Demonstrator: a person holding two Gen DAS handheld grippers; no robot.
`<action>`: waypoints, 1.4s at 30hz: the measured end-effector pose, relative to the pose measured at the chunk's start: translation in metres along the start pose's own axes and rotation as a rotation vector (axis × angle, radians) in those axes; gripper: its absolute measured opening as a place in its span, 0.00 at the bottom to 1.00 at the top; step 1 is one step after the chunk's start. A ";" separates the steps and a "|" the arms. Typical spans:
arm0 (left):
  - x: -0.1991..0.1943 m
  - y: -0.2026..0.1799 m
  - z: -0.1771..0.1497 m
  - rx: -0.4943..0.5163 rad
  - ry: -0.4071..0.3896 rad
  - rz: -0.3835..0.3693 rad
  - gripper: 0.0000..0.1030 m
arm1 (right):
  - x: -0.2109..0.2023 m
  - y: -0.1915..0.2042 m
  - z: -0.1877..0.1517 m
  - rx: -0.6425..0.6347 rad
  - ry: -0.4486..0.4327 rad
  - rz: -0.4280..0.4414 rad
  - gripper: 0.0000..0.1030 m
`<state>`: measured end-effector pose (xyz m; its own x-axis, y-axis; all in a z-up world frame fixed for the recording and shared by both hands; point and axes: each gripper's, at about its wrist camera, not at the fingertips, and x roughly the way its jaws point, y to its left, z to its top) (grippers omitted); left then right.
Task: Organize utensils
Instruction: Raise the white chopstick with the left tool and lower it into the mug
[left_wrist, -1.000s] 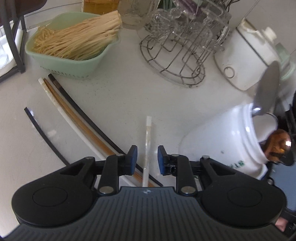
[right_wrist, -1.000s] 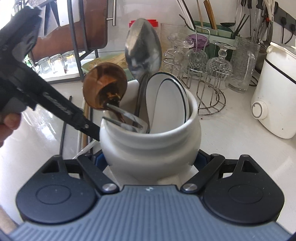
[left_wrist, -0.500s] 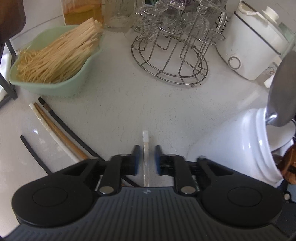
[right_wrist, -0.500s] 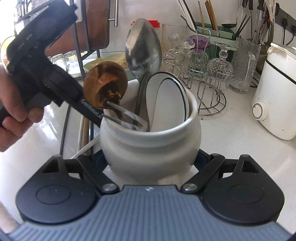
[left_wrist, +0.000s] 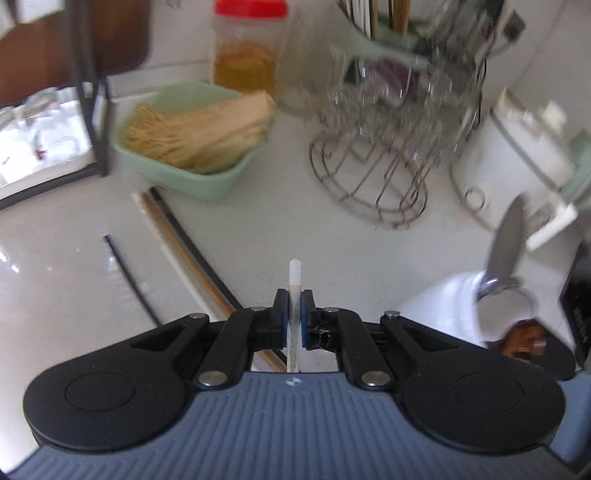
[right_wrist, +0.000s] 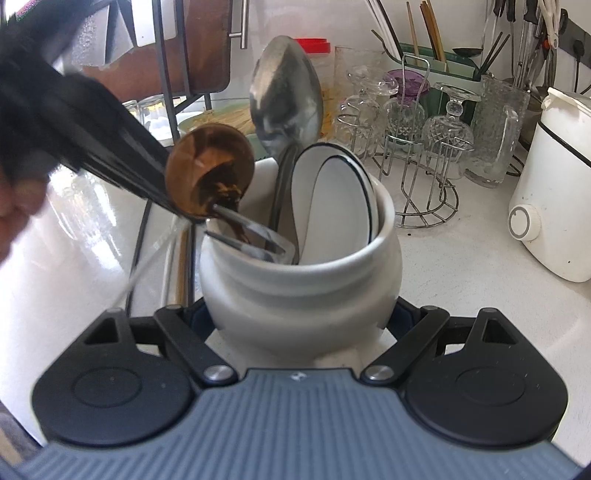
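Observation:
My left gripper (left_wrist: 294, 300) is shut on a white chopstick (left_wrist: 295, 272), held off the counter with its tip poking forward past the pads. Three more chopsticks, white (left_wrist: 159, 229), brown (left_wrist: 184, 254) and black (left_wrist: 201, 251), lie side by side on the counter, with a lone black one (left_wrist: 129, 275) to their left. My right gripper (right_wrist: 299, 325) is shut on a white ceramic jar (right_wrist: 295, 295). The jar holds a steel spoon (right_wrist: 284, 103), a brown spoon (right_wrist: 208, 173) and a white ladle (right_wrist: 332, 199). In the right wrist view the left gripper (right_wrist: 92, 140) is a black blur left of the jar.
A green basket of thin bamboo sticks (left_wrist: 192, 147) stands at the back left beside a black rack (left_wrist: 92, 110). A wire glass stand (left_wrist: 376, 166) and a white appliance (left_wrist: 517, 162) stand at the back right. A hand (right_wrist: 14, 221) shows at the left edge.
The left gripper closed on the white chopstick and lifted it off the counter, tilting up toward the back wall. The right gripper and the jar stayed put.

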<state>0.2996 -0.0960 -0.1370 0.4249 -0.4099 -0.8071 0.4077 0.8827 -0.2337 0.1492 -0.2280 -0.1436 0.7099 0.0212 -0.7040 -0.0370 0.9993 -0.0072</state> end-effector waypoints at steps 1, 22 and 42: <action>-0.009 0.000 -0.002 -0.015 -0.016 -0.002 0.07 | 0.000 0.001 0.000 -0.003 0.002 0.004 0.89; -0.180 -0.045 0.031 -0.066 -0.506 -0.084 0.07 | -0.010 0.021 -0.010 -0.054 0.002 0.074 0.88; -0.132 -0.114 0.071 0.080 -0.602 -0.102 0.07 | -0.013 0.021 -0.015 -0.052 -0.021 0.081 0.88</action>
<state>0.2545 -0.1584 0.0350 0.7527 -0.5697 -0.3299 0.5199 0.8219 -0.2329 0.1284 -0.2081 -0.1452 0.7176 0.1028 -0.6888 -0.1308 0.9913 0.0118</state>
